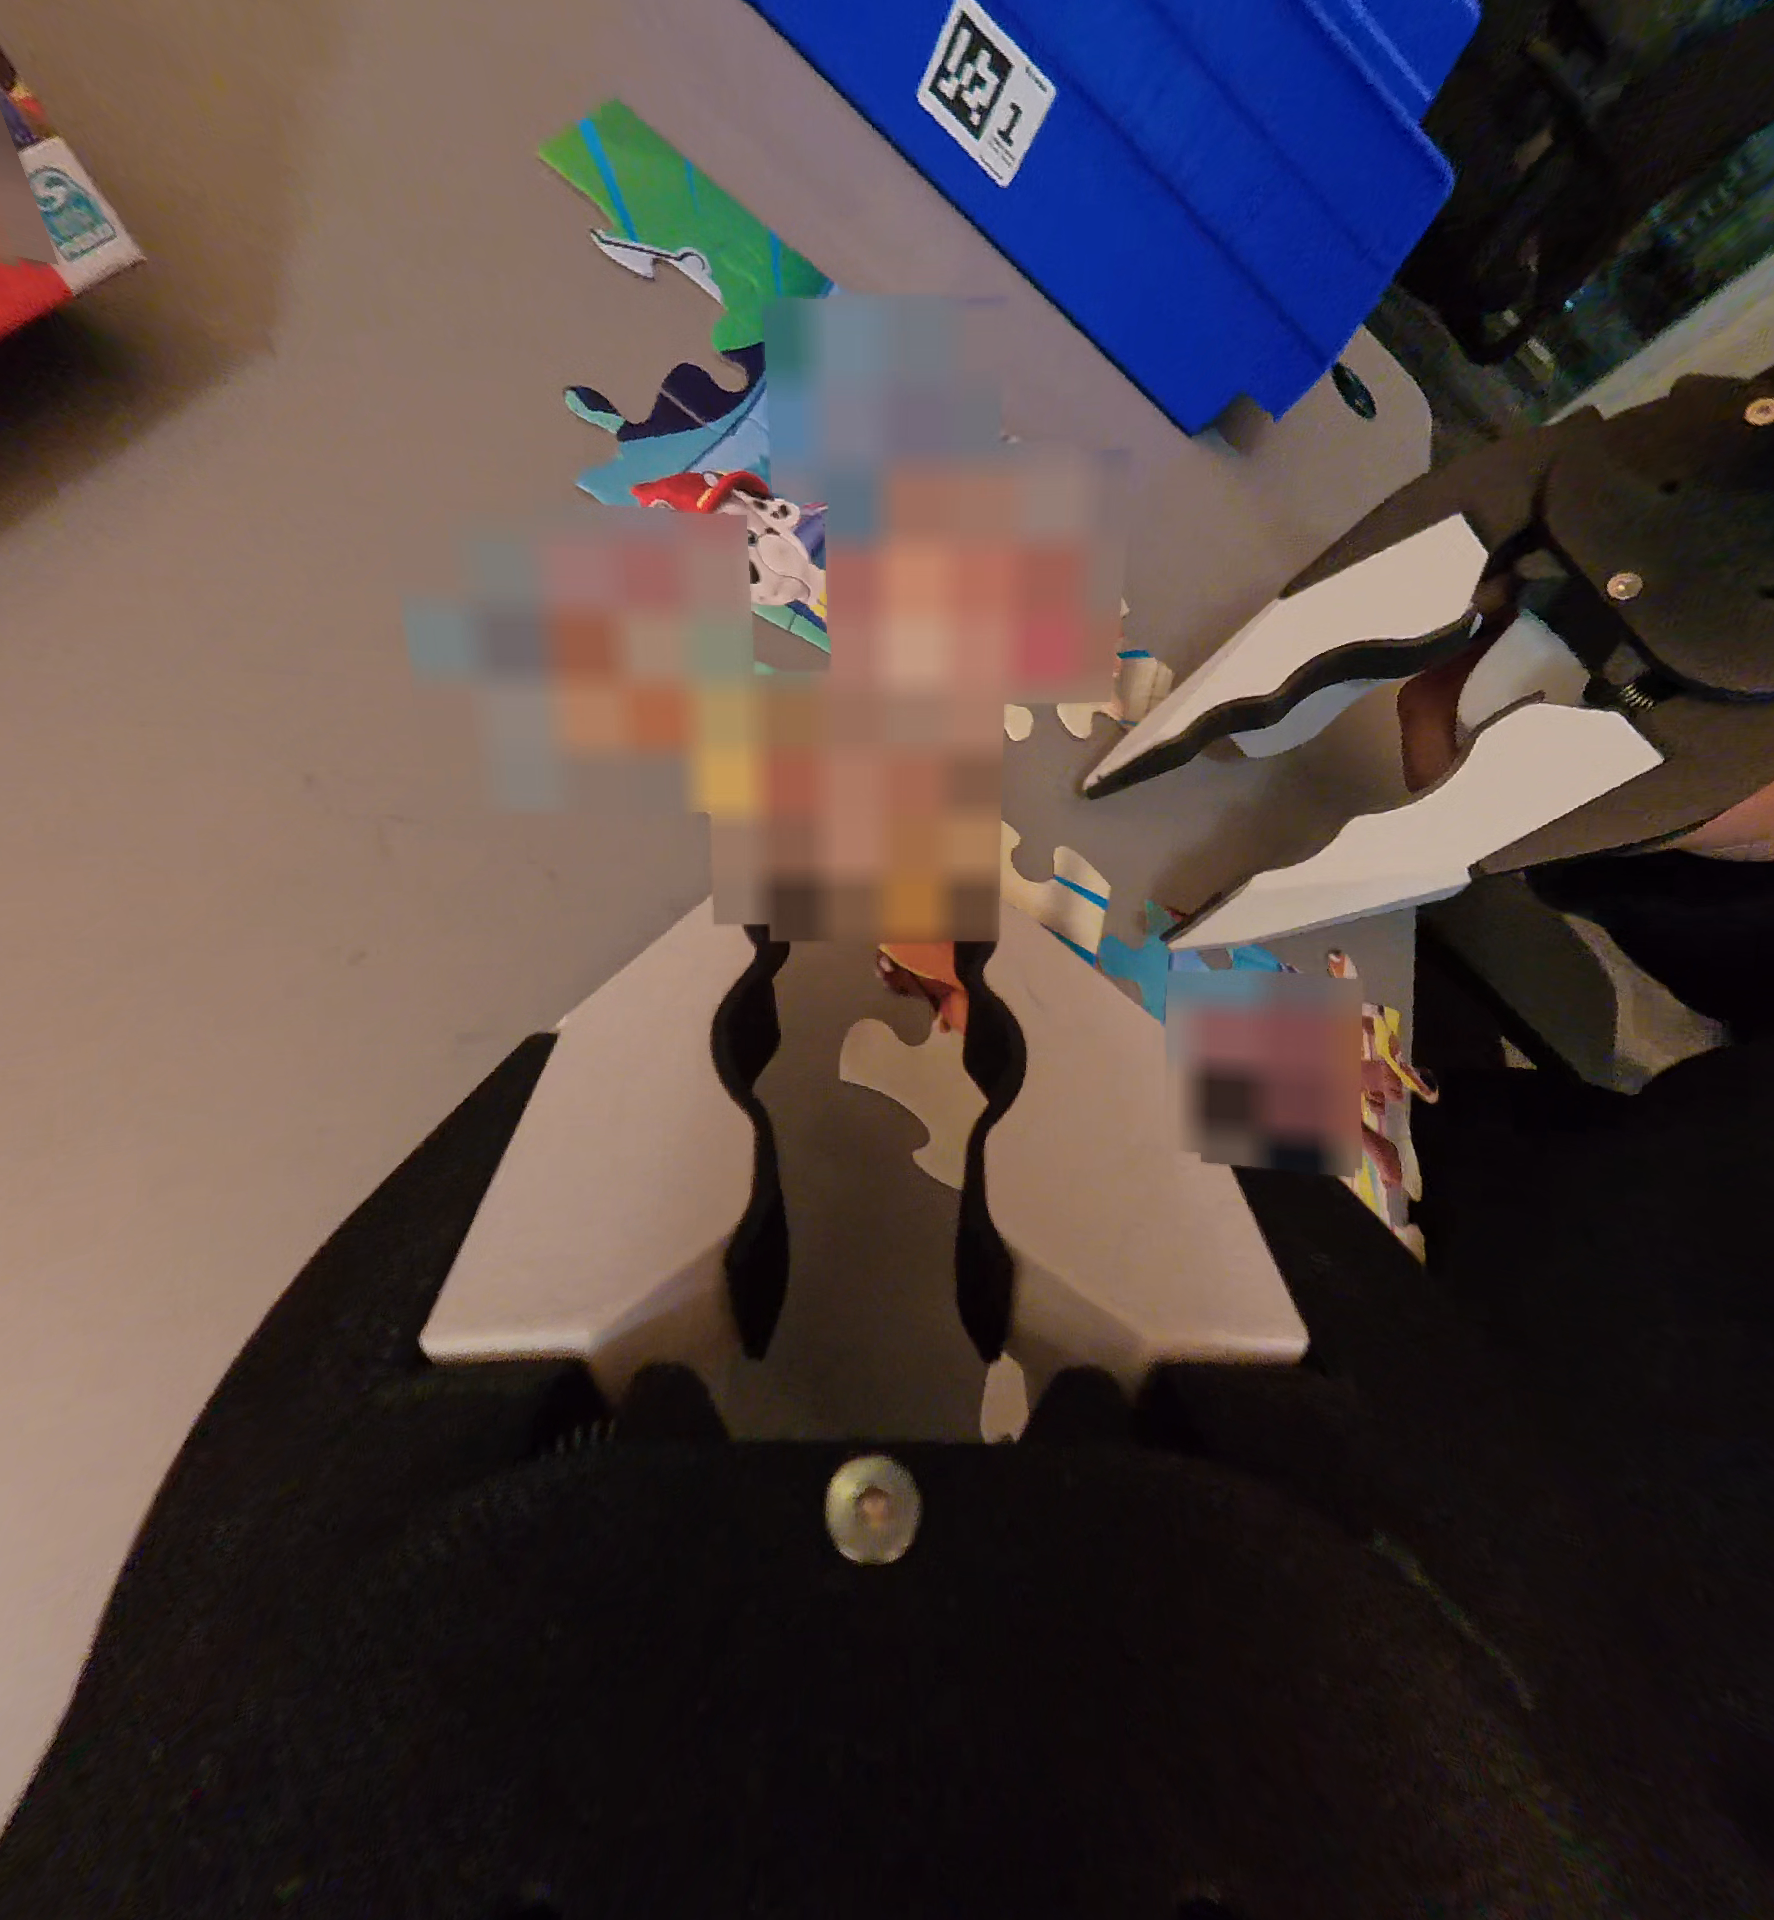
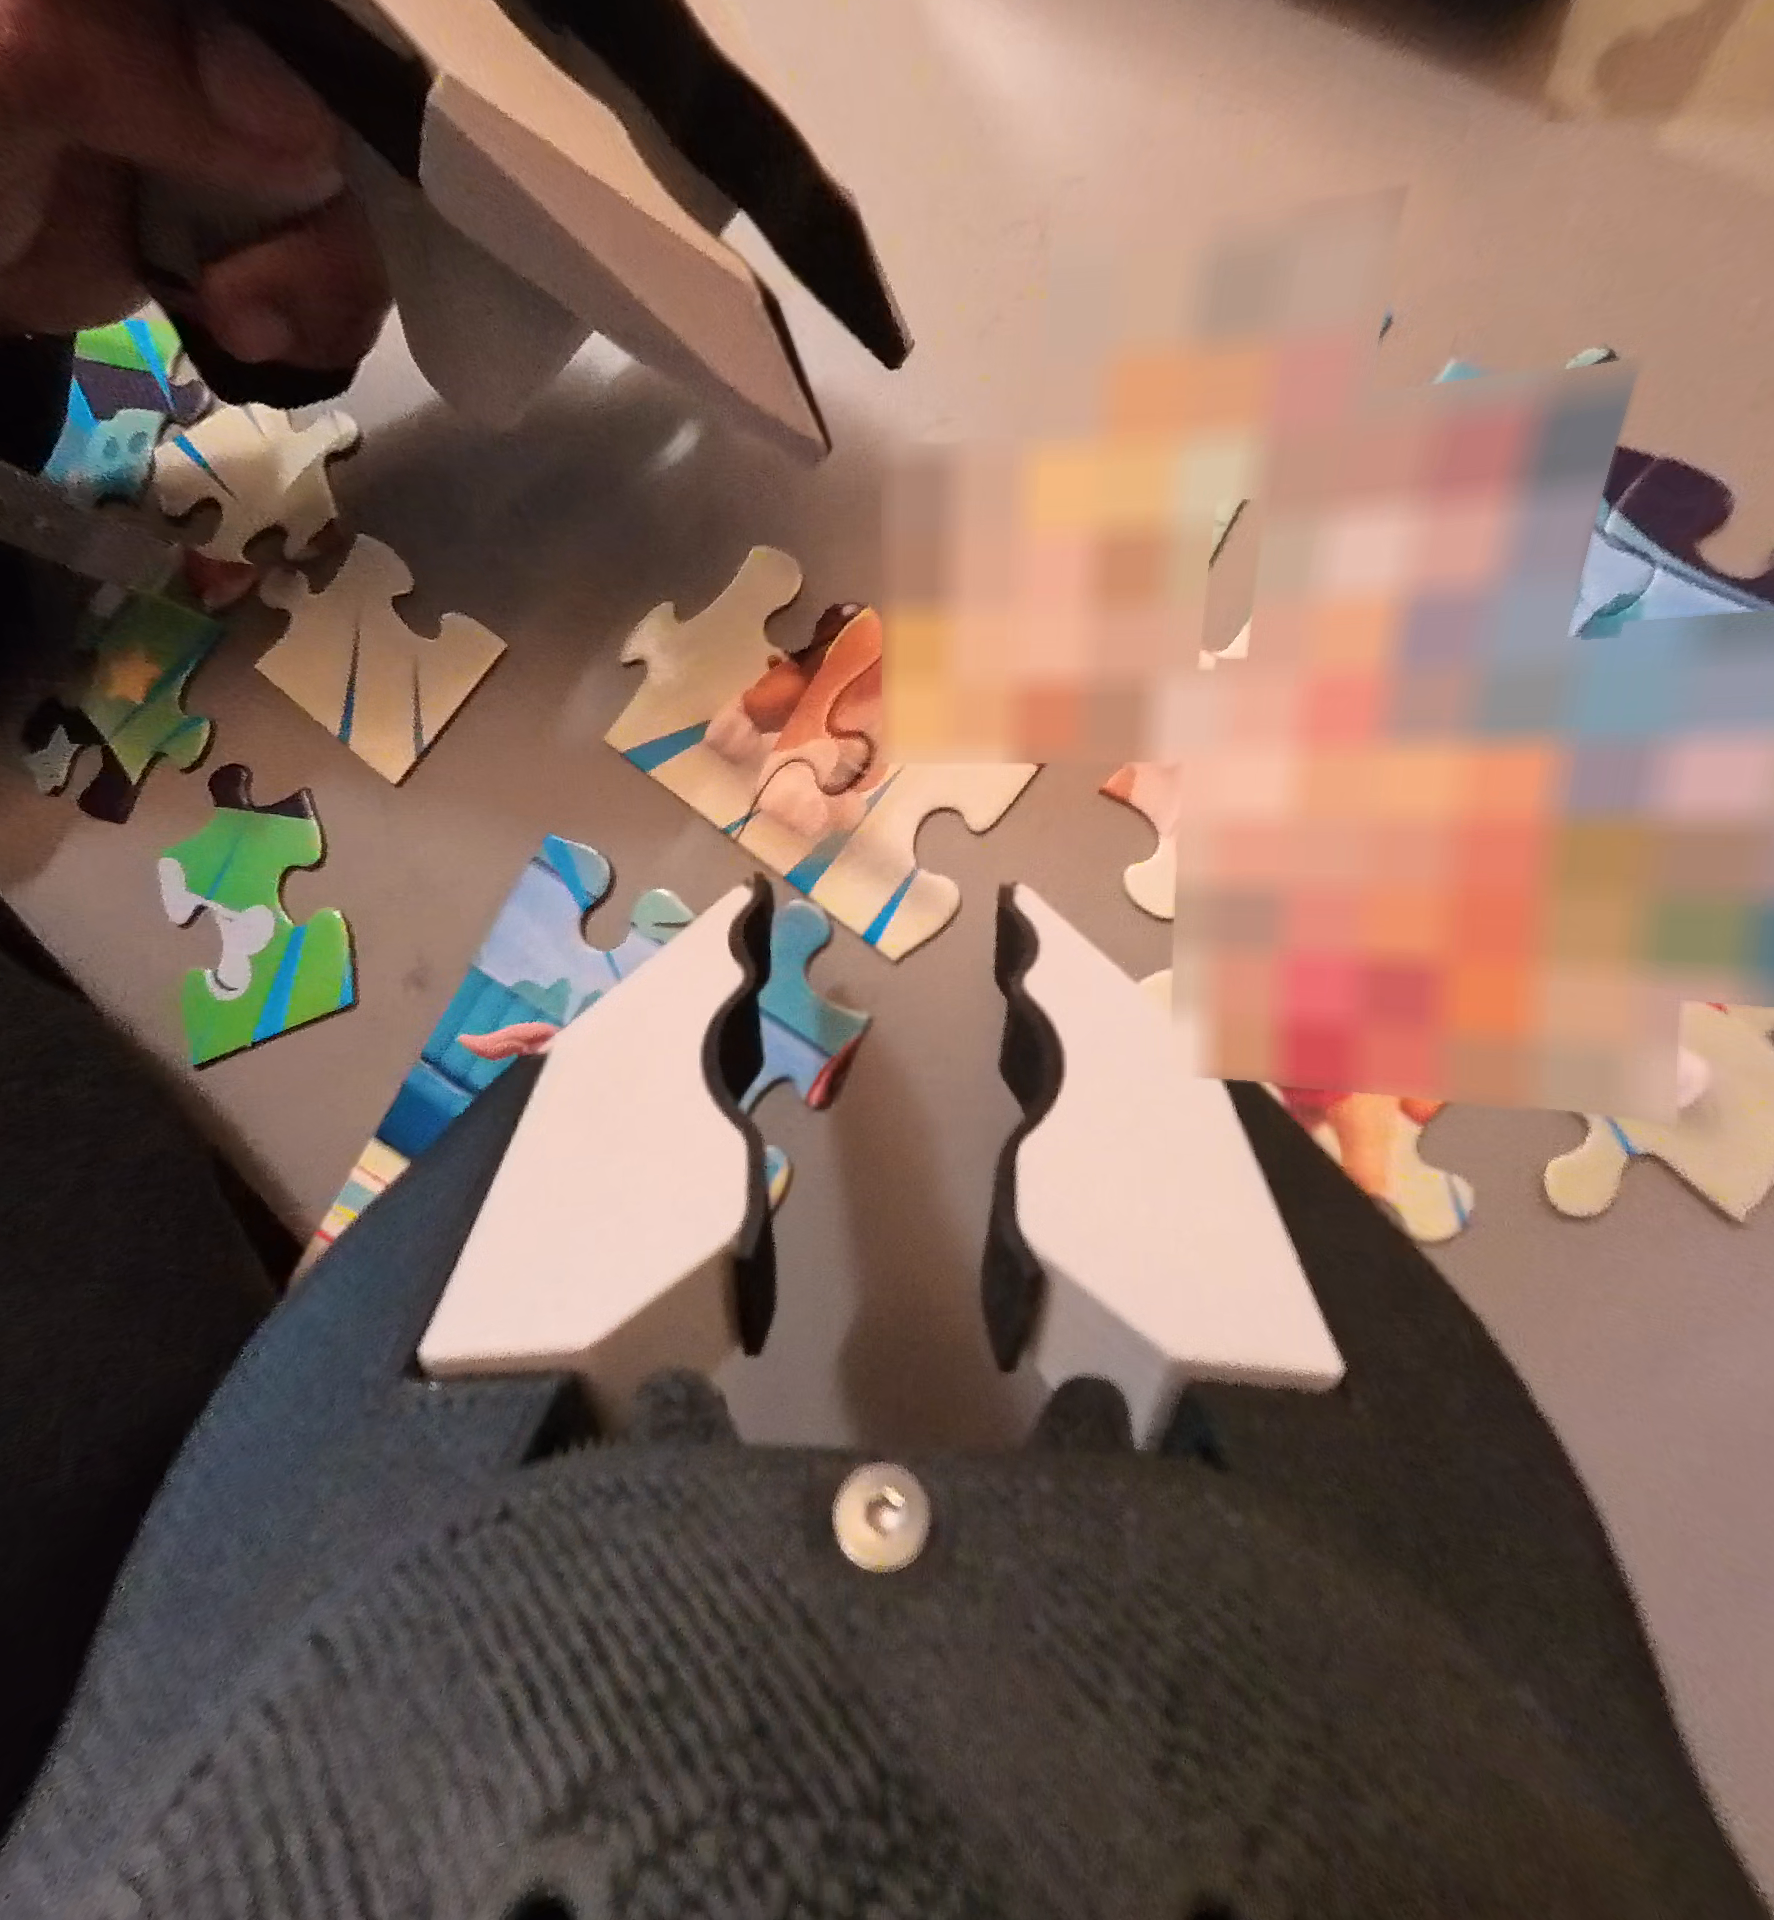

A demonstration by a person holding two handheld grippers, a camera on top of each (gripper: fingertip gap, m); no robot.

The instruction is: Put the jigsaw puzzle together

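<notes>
**A:** Jigsaw puzzle pieces (image 2: 789,748), cardboard, printed in colour: scattered flat across the grey tabletop (image 1: 187,727), some already joined into a block beside the blue case (image 1: 1174,187). Where do your grippers stand against that block?

**B:** Left gripper (image 1: 867,966): jaws narrowly apart, hovering at the block's near edge above a cream-and-orange piece (image 1: 914,1029); its tips run under a blurred patch, and nothing looks pinched. Right gripper (image 2: 878,914): jaws moderately apart, nothing between the pads, low over a blue piece (image 2: 800,997) lying against its left finger (image 2: 654,1091), on the block's loose-piece side.

**A:** Hazards?

**B:** Your two grippers sit close together; I judge they could knock each other. The pieces lie thin and flat, so closing from above may slide one instead of lifting it. A sideways nudge could also shift the joined block or push the blue piece under the cream piece (image 2: 883,883) just beyond it.
</notes>
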